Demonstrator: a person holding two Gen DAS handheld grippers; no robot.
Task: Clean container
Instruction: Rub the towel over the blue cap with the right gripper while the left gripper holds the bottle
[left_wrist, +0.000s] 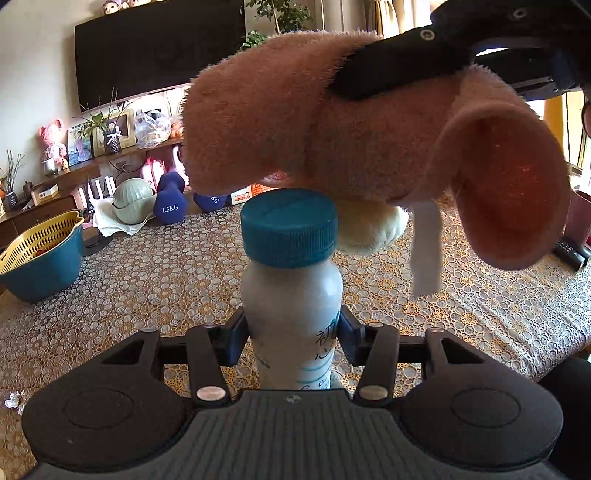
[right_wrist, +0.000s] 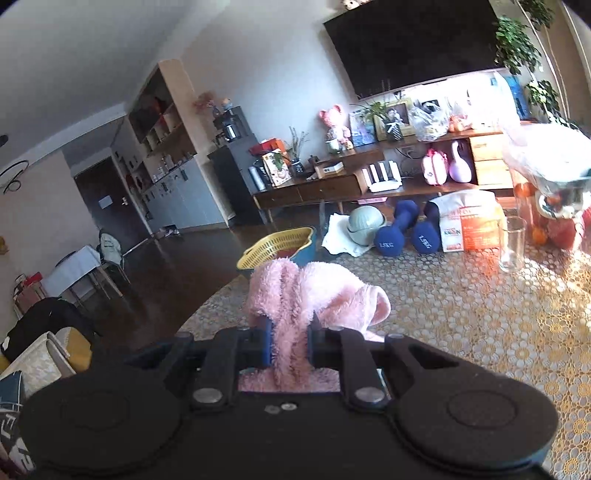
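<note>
Left hand-held gripper (left_wrist: 293, 338) is level, clamped on the bottle (left_wrist: 291, 295), upright above the worktop (left_wrist: 147, 280). Right hand-held gripper (right_wrist: 290, 345) comes from upper right w/ a pink cloth (left_wrist: 332, 122) pinched, cloth just over the bottle's cap (left_wrist: 289, 227).

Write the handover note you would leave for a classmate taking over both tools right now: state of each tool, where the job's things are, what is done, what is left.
Left tool: shut on the white plastic bottle with the teal screw cap, held upright above the lace-covered table.
Right tool: shut on the fluffy pink cloth, which hangs right over the bottle's cap, at or just above its top.
Done: both things are picked up and brought together.
Left: wipe the cap and the body of the bottle; whether any wiping has happened cannot be told. The cap is on.
</note>
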